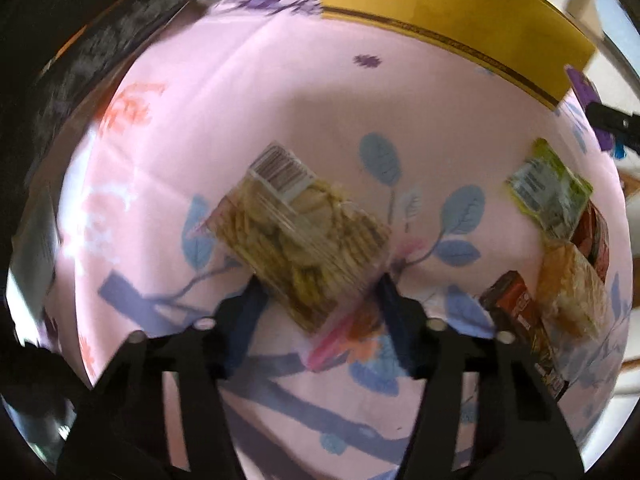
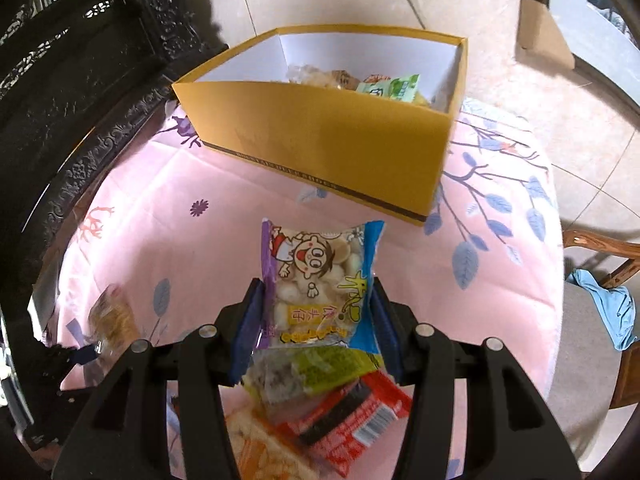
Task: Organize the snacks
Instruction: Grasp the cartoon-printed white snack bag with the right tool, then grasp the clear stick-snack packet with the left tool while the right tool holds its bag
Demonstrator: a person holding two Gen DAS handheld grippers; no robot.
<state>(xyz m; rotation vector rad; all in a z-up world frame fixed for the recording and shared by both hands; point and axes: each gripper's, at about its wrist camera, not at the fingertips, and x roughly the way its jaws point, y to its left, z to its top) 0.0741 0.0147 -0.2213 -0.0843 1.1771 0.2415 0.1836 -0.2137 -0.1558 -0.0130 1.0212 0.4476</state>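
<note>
A clear packet of ridged crackers (image 1: 296,236) with a barcode label lies on the pink flowered cloth (image 1: 240,112). Its near end sits between the fingers of my left gripper (image 1: 320,288), and both pads touch its sides. My right gripper (image 2: 318,292) is shut on a cartoon-printed snack bag (image 2: 320,276) with purple and blue edges, held above the table in front of the yellow box (image 2: 340,136). The box (image 1: 440,12) holds several snacks. Below the held bag lie a green packet (image 2: 320,368), a red packet (image 2: 352,412) and an orange one (image 2: 260,452).
The same loose pile shows at the right of the left wrist view: green packet (image 1: 548,188), dark red packet (image 1: 516,304), orange packet (image 1: 572,292). Dark carved furniture (image 2: 80,80) borders the table's left. A chair with a blue cloth (image 2: 600,308) stands at the right.
</note>
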